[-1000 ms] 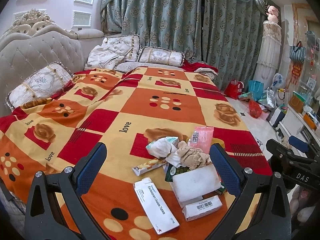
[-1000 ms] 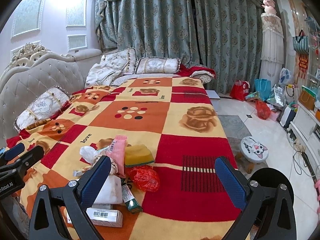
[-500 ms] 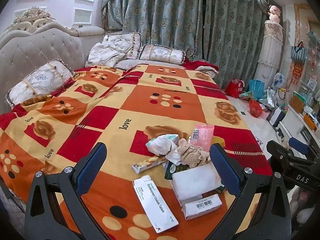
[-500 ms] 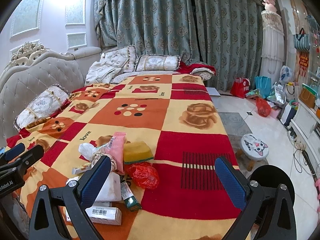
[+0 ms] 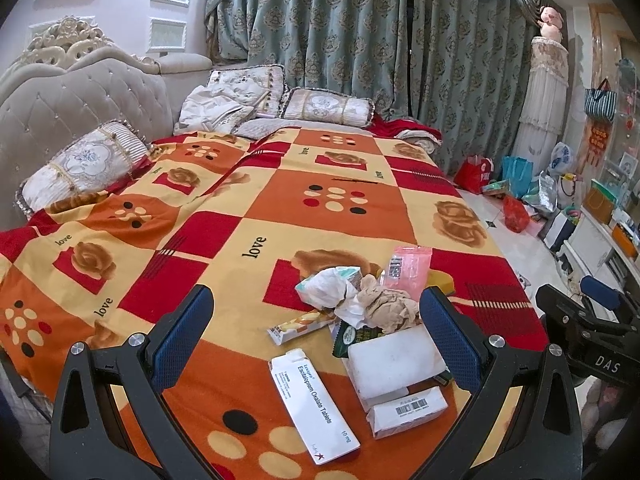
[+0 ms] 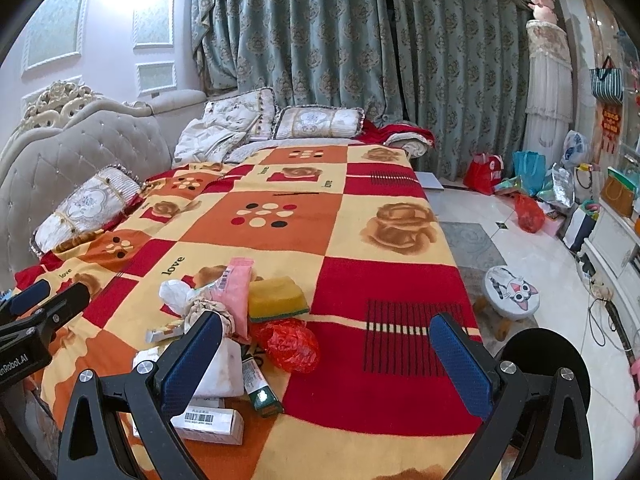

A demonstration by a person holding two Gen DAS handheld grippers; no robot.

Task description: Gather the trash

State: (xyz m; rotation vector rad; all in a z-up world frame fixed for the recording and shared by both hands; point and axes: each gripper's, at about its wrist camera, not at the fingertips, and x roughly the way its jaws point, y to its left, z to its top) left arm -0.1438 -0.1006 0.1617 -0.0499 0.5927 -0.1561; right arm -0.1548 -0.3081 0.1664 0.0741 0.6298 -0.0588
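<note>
Left wrist view: left gripper [image 5: 316, 324] wide open, empty, nudged slightly closer to trash pile [image 5: 376, 320] at bed's [image 5: 120, 240] near edge; tablet box [image 5: 314, 404] nearest, pink packet [image 5: 408, 268] behind. Right gripper [image 6: 326, 356] open, empty, probably still approaching; nothing collected.

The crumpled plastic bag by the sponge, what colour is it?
Red, clearest in the right wrist view.

Fuzzy woven blanket [image 5: 280, 208], crinkled glossy red plastic bag [image 6: 290, 344], matt cardboard box [image 5: 314, 404].
</note>
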